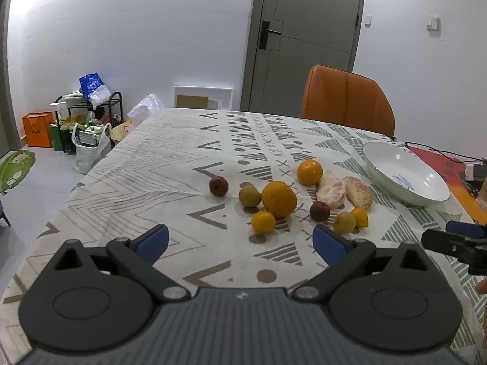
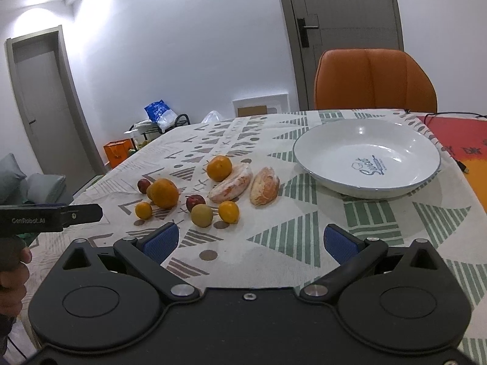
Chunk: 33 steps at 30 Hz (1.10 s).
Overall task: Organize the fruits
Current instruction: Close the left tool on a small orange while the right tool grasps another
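Both tools are held above the patterned tablecloth [image 2: 274,243] with nothing between their blue pads: the left gripper [image 1: 240,240] has its jaws spread wide at the bottom of its own view, and the right gripper [image 2: 249,241] is equally spread in the lower centre of its view. The fruit lies loose in a cluster at mid-frame, all of it still outside the white bowl [image 2: 307,164], which sits empty at right of centre in the right wrist view. Nearest the right gripper are a greenish round fruit [image 2: 201,214] and a small orange one [image 2: 229,211], almost touching; behind them stand a dark red fruit [image 2: 194,201], two peeled citrus pieces [image 2: 264,186] and a larger orange [image 2: 164,193]. The likely trouble is the crowding. Closing on one round fruit while its neighbour sits just beside it could nudge the second one into a roll across the cloth, possibly toward the table edge at the left of the frame. The peeled pieces look soft, so a hard squeeze would probably crush or tear them. The two tools also work near each other and could collide over the cluster.
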Tool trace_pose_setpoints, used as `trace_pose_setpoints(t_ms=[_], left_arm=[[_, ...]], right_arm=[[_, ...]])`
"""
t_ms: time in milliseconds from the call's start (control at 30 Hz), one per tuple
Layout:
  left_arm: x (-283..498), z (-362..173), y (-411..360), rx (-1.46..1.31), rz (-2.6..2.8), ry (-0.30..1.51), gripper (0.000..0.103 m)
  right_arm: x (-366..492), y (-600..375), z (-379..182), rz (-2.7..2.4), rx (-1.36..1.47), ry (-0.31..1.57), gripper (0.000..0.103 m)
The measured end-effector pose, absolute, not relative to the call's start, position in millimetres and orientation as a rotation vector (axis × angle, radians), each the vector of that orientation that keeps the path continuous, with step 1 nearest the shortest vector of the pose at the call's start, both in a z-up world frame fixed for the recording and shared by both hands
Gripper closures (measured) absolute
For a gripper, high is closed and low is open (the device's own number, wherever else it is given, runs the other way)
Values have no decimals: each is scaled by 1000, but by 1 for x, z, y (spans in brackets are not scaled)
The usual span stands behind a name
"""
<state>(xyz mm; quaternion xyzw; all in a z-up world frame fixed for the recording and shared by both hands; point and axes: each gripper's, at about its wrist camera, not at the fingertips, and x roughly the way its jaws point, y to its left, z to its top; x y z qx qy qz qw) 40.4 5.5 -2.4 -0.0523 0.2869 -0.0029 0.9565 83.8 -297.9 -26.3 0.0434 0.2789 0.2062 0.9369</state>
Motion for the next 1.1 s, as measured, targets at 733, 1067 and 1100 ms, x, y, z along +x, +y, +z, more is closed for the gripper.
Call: trace_pose_setpoints(t_ms=[733,1067,1100], left_arm=[[92,-22,-5,-117,-58,643,39],[108,-33,-6,-119,-68,686,54],[110,-35,-6,-120,-70,692,62]], right_arm=[[124,-287,-39,520,127,620,41],[138,-280,-42,539,121,641,44],[139,-280,-42,541,121,643,44]])
